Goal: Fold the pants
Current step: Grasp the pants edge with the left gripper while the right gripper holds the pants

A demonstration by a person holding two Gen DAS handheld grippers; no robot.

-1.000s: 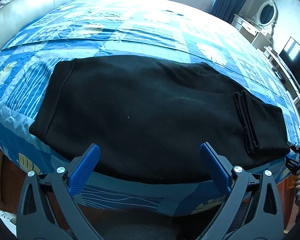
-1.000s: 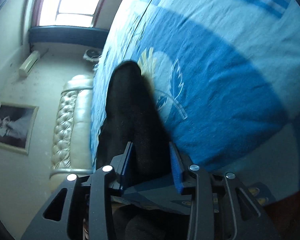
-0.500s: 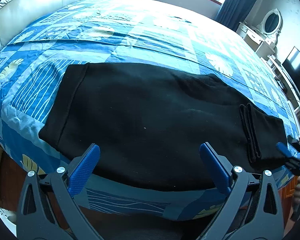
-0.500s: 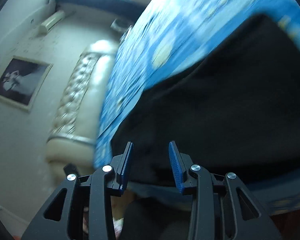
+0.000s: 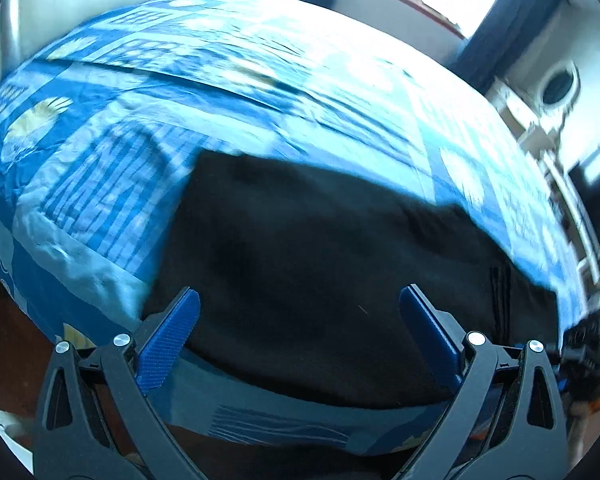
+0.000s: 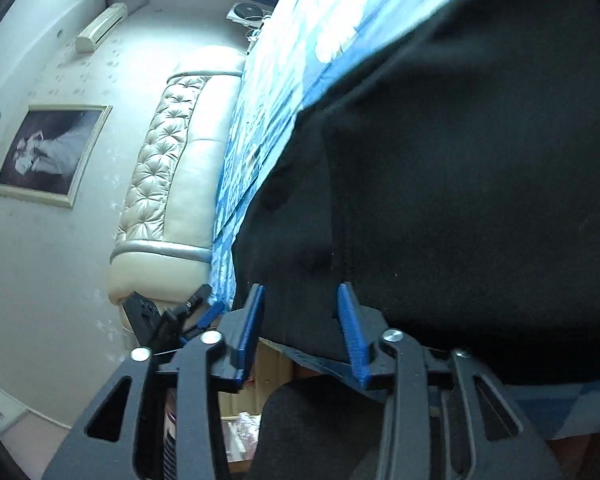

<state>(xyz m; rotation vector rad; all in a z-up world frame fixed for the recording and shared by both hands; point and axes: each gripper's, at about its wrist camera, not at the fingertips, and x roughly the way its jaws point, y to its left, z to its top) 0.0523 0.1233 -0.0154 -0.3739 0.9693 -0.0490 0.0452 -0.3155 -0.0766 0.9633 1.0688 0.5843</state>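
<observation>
Your left gripper (image 5: 300,328) hangs spread wide over the black pants (image 5: 320,248) lying flat on the bed (image 5: 220,80); your right gripper (image 6: 302,328), jaws just opening and empty, lines up at their near edge.

Across the upper half of the left wrist view the blue quilted bed (image 5: 260,92) lies bare and flat, open passage right back to the padded headboard (image 6: 172,184) that walls off its far end. The black pants (image 5: 320,264) cover the lower centre, a low soft layer. At the lower right edge the right gripper (image 5: 580,344) crowds the bed corner, and furniture along the right wall closes that side.
</observation>
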